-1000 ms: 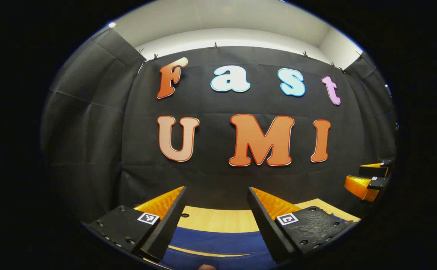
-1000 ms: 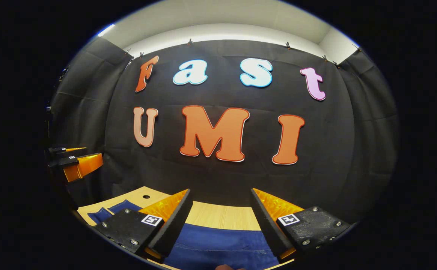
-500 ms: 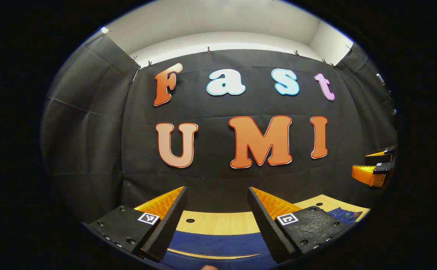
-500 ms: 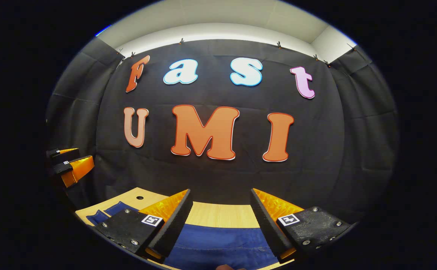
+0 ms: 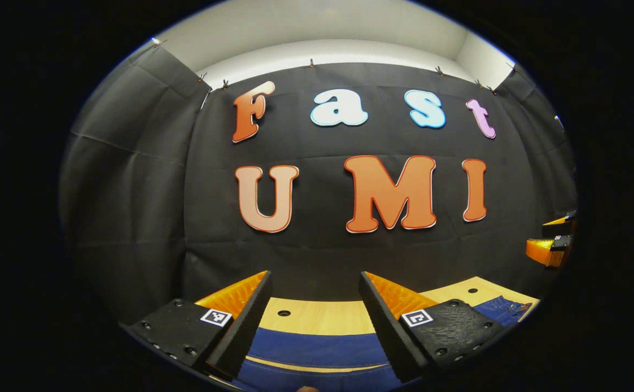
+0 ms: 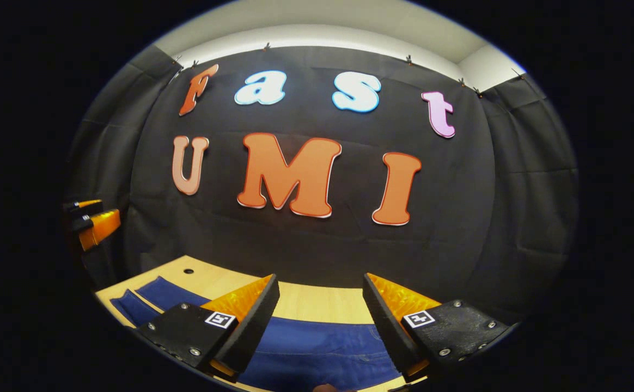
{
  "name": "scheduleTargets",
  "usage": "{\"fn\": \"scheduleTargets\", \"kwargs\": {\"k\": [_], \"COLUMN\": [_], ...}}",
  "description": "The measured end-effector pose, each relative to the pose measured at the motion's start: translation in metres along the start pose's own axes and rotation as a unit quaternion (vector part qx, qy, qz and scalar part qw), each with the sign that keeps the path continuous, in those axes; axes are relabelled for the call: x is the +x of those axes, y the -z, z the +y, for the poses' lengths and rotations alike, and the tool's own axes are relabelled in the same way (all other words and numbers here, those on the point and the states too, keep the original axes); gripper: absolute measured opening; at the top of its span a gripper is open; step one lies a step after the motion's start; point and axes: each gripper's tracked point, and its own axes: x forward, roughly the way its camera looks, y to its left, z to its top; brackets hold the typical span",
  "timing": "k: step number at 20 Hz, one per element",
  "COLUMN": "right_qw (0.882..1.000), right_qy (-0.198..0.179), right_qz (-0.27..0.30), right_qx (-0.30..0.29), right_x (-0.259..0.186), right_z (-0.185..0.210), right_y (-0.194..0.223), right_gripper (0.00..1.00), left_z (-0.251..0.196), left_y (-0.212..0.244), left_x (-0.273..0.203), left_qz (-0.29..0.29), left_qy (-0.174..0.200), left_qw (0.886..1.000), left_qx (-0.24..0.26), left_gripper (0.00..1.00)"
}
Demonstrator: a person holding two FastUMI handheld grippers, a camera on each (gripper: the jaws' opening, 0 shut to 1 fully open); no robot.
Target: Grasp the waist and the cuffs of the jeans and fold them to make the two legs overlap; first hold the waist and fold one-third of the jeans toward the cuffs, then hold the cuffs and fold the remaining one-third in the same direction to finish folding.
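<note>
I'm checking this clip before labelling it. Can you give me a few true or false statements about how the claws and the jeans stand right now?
1. The left claw is open with nothing between its fingers. True.
2. The right claw is shut on the jeans. False: it is open, above the denim.
3. The jeans lie on a wooden table. True.
4. The jeans are red. False: they are blue.

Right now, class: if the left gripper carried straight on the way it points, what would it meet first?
Probably the black cloth wall. The left gripper is open and aims level, above the jeans and the wooden table, though depth is hard to judge.
</note>
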Motion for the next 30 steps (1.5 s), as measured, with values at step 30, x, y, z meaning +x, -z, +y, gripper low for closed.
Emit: {"fn": "scheduleTargets", "kwargs": {"k": [30], "right_qw": [0.878], "right_qy": [0.098], "right_qz": [0.427], "right_qx": [0.195], "right_x": [0.007], "right_z": [-0.144], "right_y": [0.311], "right_gripper": [0.96], "left_z": [0.186], "left_y": [0.332], "left_x": [-0.039], "left_qz": [0.433], "left_qy": [-0.224], "left_qw": [0.832], "left_qx": [-0.265], "left_gripper": [0.98]}}
